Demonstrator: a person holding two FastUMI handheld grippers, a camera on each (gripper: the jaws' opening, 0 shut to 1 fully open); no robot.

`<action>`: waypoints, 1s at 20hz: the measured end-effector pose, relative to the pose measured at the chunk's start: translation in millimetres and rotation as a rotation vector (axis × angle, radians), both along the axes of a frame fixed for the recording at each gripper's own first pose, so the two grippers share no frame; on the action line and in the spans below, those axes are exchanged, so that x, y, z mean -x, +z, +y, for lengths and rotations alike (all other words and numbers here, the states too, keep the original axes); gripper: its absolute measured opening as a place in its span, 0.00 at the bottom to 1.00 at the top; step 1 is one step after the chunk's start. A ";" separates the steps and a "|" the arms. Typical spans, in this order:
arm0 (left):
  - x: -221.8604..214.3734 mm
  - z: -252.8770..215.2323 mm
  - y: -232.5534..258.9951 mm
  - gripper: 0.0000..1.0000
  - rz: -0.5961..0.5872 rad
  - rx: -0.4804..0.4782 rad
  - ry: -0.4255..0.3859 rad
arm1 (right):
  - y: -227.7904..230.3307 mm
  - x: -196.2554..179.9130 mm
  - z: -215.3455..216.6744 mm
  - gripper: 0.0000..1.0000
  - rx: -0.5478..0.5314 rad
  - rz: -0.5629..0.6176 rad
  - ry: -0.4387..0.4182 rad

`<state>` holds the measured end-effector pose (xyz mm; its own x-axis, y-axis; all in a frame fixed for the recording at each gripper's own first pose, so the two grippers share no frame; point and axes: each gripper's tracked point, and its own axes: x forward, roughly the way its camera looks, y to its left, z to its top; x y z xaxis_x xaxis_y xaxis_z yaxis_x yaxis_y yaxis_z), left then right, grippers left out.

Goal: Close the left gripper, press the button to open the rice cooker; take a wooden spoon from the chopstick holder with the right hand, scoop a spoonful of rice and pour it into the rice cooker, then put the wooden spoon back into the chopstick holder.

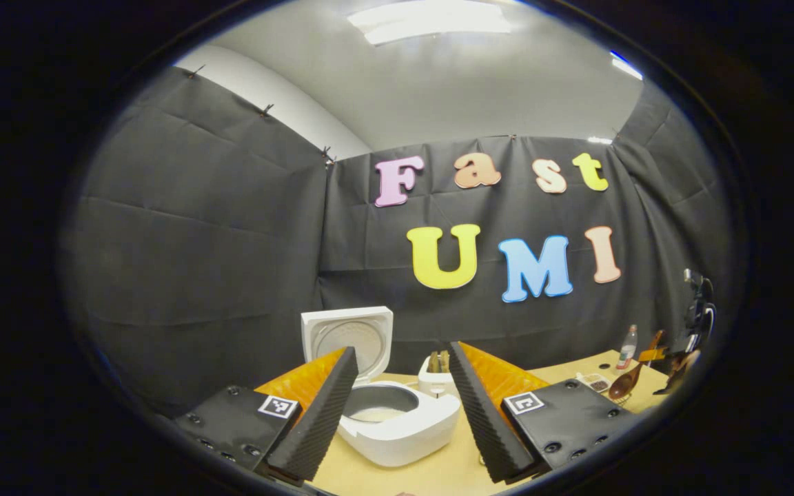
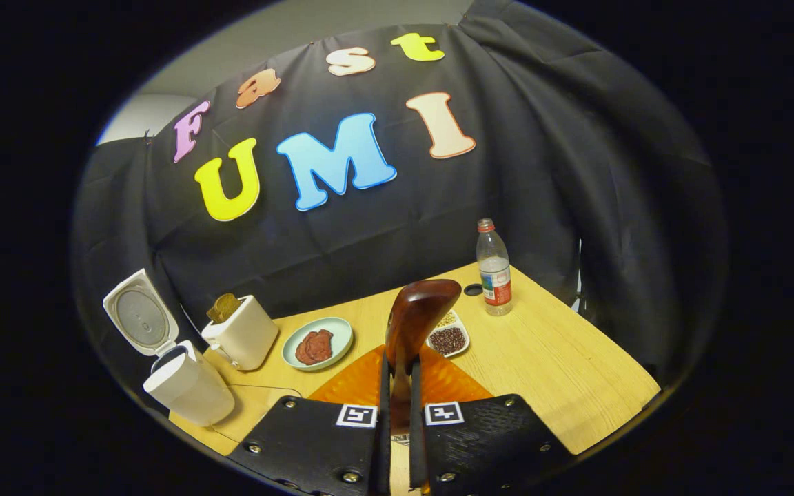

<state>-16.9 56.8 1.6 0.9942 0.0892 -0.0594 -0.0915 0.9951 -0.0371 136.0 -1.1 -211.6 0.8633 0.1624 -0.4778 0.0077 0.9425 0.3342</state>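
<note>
Wooden spoon (image 2: 414,324) fronts dish (image 2: 449,337), bottle (image 2: 494,269).

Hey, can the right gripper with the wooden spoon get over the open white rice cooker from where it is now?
Probably yes. The white rice cooker has its lid up, and the right gripper holds the brown wooden spoon above the table; the white toaster stands beside the path, so go above it.

Open rice cooker (image 1: 397,413) between spread claw (image 1: 397,396) fingers

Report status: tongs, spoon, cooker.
Left tongs open, facing rice cooker, lid up. Right tongs shut on wooden spoon, held above table. Nothing in the way.
</note>
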 end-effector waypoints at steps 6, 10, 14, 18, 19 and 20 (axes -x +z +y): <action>-10.8 19.1 -7.5 0.93 -0.004 0.020 -0.045 | 30.3 13.9 57.2 0.11 -0.026 -0.046 0.049; -14.0 37.6 -18.1 0.89 0.007 0.028 -0.060 | 30.6 21.9 99.2 0.11 -0.031 -0.047 0.091; -13.9 59.2 -24.1 0.89 0.014 0.026 -0.061 | 23.9 27.4 136.7 0.11 -0.025 -0.045 0.122; -8.2 83.9 -29.5 0.90 0.022 0.014 -0.051 | -0.6 28.7 162.9 0.11 0.028 -0.019 0.138; -6.8 90.0 -31.8 0.90 0.025 0.011 -0.046 | -8.9 28.1 167.7 0.11 0.049 -0.014 0.137; -6.2 95.2 -33.7 0.93 0.029 0.010 -0.043 | -16.5 26.6 170.9 0.11 0.076 -0.009 0.138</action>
<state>-10.7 152.1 -32.1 0.9950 0.0461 -0.0891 -0.0503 0.9977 -0.0452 109.5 169.8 -228.1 0.8395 0.2433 -0.4858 -0.1263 0.9570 0.2610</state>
